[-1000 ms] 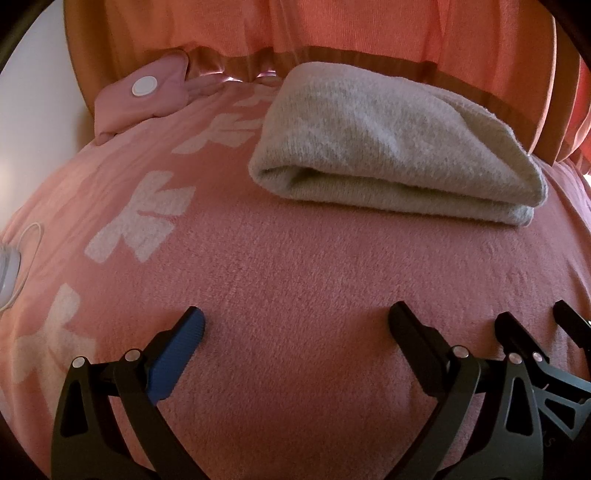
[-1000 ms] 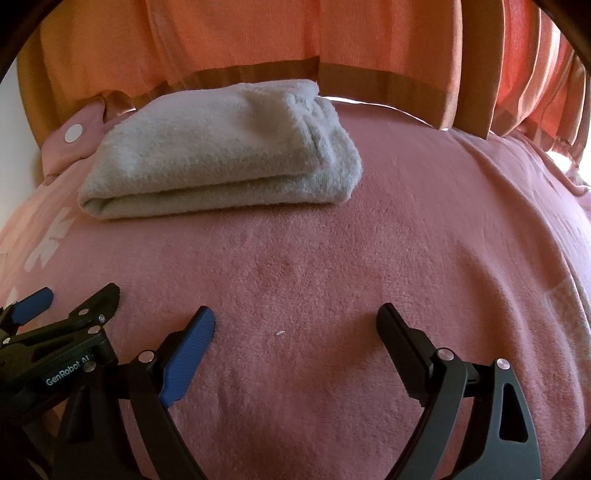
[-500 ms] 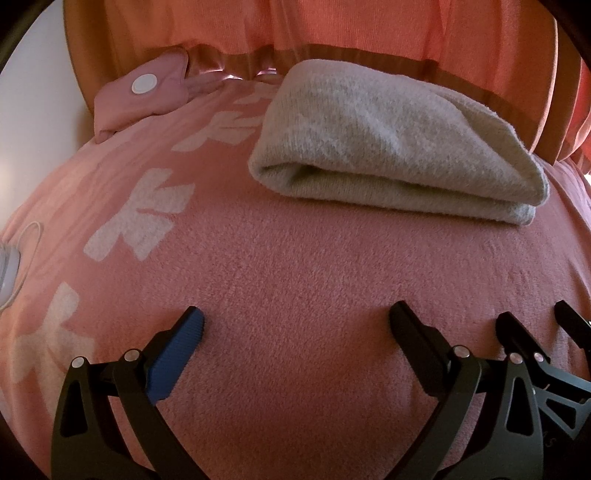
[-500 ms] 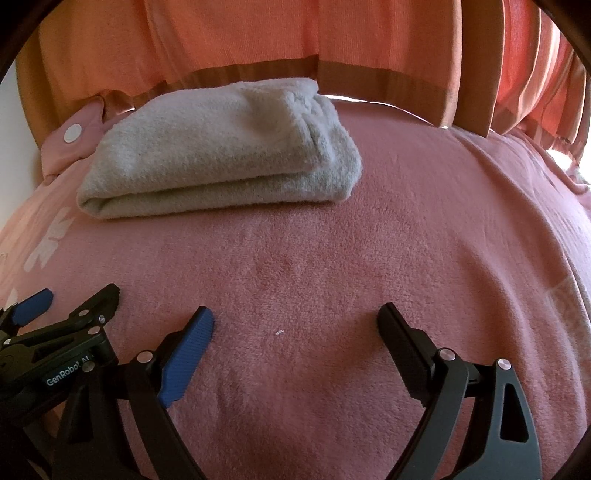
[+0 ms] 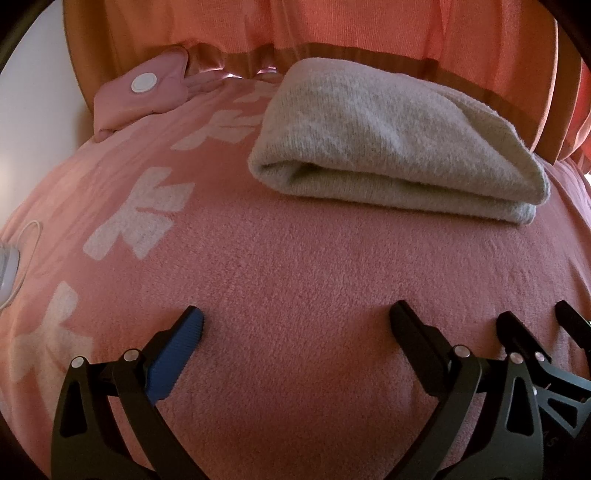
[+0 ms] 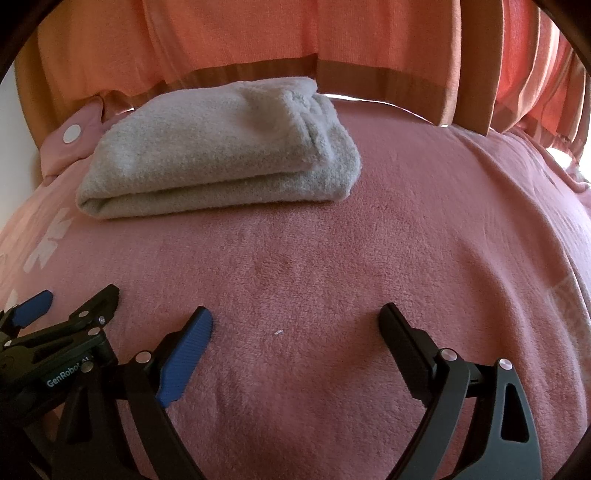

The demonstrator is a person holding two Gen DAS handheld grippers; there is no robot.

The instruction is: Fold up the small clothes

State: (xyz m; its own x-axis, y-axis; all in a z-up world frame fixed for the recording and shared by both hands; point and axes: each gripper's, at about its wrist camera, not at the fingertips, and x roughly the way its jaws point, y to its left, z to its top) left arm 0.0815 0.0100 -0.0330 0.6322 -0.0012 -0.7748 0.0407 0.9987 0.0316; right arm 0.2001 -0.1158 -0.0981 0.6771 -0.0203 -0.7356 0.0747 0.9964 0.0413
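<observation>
Left tongs (image 5: 295, 325) and right tongs (image 6: 295, 321) both spread wide, empty, low over the pink blanket (image 6: 406, 240). One grey cloth (image 6: 221, 151) lies folded at the far side near the orange curtain (image 6: 258, 33); well clear of both tongs. Judgement: fold looks finished, so withdraw without brushing it (layers look loose at its right end). Count: one cloth, two tongs.
</observation>
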